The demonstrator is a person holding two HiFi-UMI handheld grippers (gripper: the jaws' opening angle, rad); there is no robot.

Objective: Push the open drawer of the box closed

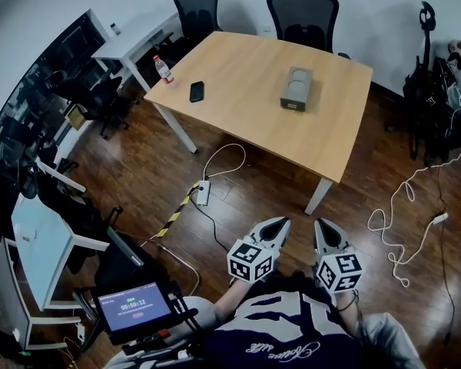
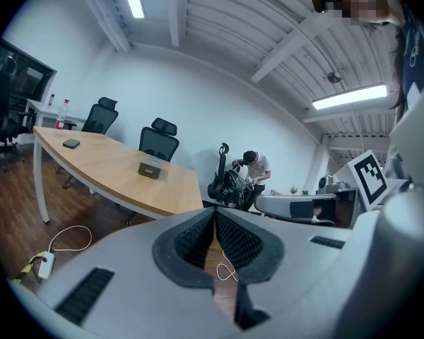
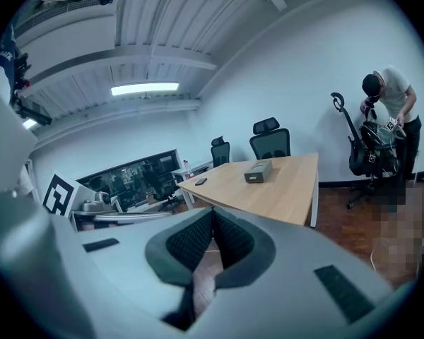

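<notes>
Head view placed the left gripper (image 1: pixel 279 223) and the right gripper (image 1: pixel 323 225) low and side by side above the floor (image 1: pixel 238 206), close to the person's body. In each gripper view the ribbed pads were seen pressed together at the tips, with nothing pinched between them. The box (image 1: pixel 296 88) was found well beyond both sets of jaws, on the table (image 1: pixel 238 121), up and to the left of the left jaws and up and to the right of the right jaws, so it was judged to lie ahead between them, neither gripper being clearly nearer. Its long axis was seen running roughly away from the jaws, a short end turned toward them. Whether the drawer stood out could not be told.
</notes>
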